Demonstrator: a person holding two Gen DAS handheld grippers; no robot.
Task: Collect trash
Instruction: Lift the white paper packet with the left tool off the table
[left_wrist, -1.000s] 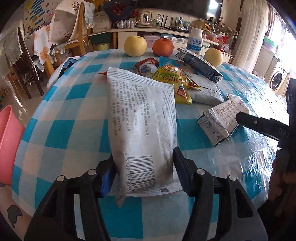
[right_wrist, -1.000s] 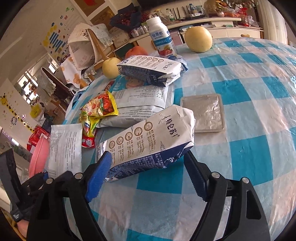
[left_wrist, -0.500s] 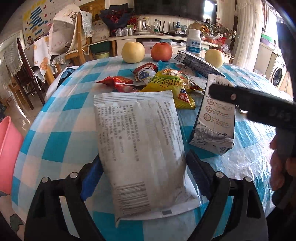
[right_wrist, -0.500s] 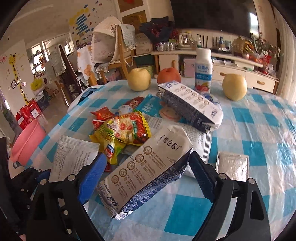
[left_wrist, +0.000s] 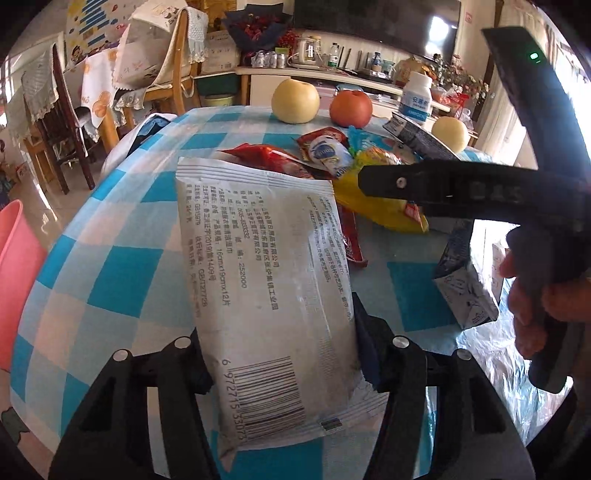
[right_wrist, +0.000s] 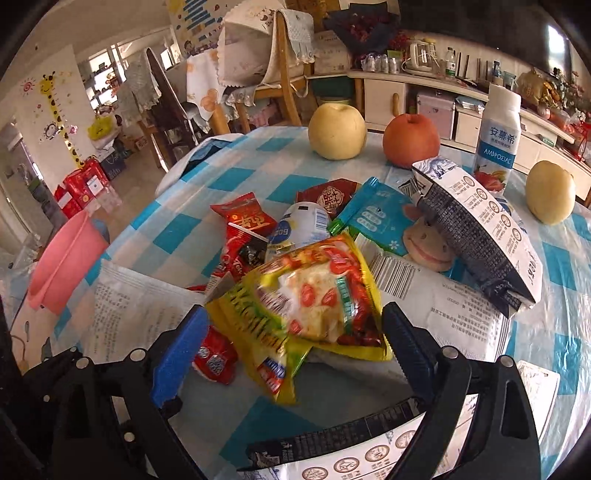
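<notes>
A white printed packet (left_wrist: 266, 277) with a barcode lies on the blue checked tablecloth (left_wrist: 122, 273). My left gripper (left_wrist: 282, 352) has it between its fingers; the jaws are closing and both pads touch the packet's sides. My right gripper (right_wrist: 291, 343) straddles a yellow snack bag (right_wrist: 310, 302) with its jaws opening and the pads not pressing on it. In the left wrist view one of its fingers (left_wrist: 406, 184) reaches in from the right, held by a hand (left_wrist: 535, 299). A flattened milk carton (right_wrist: 351, 454) lies under the right gripper.
Red wrappers (right_wrist: 243, 229), a blue packet (right_wrist: 380, 218), another carton (right_wrist: 480, 225) and a flat white packet (right_wrist: 450, 317) crowd the table's middle. Two pears (right_wrist: 338, 131), an apple (right_wrist: 412, 140) and a yogurt bottle (right_wrist: 498, 133) stand behind. A pink basin (right_wrist: 59, 266) sits left of the table.
My left gripper opened wide around the white packet, then closed back onto it. My right gripper swung left from the milk carton to the yellow snack bag and opened wider.
</notes>
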